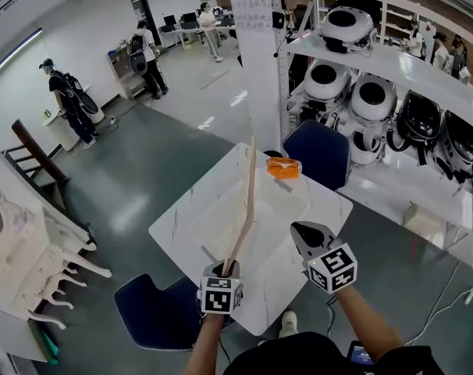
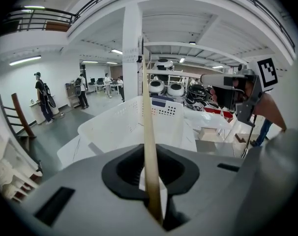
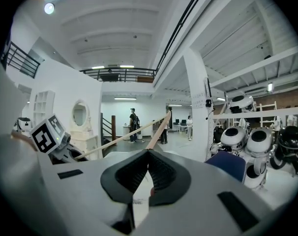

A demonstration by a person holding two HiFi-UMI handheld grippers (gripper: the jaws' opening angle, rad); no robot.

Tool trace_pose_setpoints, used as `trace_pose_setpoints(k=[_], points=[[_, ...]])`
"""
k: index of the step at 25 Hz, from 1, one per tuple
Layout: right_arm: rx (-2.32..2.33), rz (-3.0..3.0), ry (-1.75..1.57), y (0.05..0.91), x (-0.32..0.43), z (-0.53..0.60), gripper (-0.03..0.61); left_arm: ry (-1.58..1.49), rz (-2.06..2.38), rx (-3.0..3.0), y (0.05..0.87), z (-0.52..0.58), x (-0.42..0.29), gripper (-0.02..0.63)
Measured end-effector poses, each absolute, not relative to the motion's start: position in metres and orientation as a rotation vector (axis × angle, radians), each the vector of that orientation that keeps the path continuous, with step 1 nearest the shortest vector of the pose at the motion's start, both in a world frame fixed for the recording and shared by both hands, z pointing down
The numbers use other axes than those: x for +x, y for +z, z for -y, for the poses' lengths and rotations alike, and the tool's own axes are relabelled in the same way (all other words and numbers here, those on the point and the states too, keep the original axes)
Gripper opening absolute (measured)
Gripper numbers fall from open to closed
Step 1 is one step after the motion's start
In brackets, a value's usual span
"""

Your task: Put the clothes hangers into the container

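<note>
A long, pale wooden clothes hanger stands nearly upright, with my left gripper shut on its lower end. In the left gripper view the hanger rises straight out of the jaws in front of the white perforated container. This container sits on the white table, just beyond the hanger. To the right of the hanger, above the table's near side, my right gripper is shut with nothing in it. In the right gripper view the hanger shows as a V beyond the gripper, and the left gripper holds one arm.
An orange object lies at the table's far edge. One blue chair stands behind the table and another at its near left. A white pillar and shelves of white robot heads stand at the right. People stand far left.
</note>
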State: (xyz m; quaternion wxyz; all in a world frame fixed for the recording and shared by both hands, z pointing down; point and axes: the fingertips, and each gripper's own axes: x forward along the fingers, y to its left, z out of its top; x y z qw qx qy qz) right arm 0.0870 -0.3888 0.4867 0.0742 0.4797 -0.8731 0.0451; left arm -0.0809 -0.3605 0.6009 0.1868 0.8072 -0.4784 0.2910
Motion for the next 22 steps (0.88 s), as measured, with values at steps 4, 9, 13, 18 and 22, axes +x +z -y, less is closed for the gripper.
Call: trace_pose_setpoints(k=[4, 9, 13, 18, 22], points=[[1.437, 2.619, 0.148, 0.491, 0.090, 0.393, 0.017, 0.831, 1.328, 2.243, 0.607, 0.364, -0.078, 0.052], [1.435, 2.610, 0.159, 0.495, 0.089, 0.394, 0.017, 0.911, 1.279, 2.191, 0.625, 0.362, -0.080, 0.052], [1.439, 2.599, 0.156, 0.498, 0.091, 0.395, 0.017, 0.917, 1.278, 2.160, 0.631, 0.363, -0.081, 0.054], [1.443, 2.596, 0.159, 0.500, 0.091, 0.396, 0.017, 0.974, 1.258, 2.164, 0.632, 0.363, -0.079, 0.054], [1.436, 2.596, 0.161, 0.503, 0.090, 0.395, 0.017, 0.984, 1.238, 2.184, 0.639, 0.363, -0.074, 0.055]])
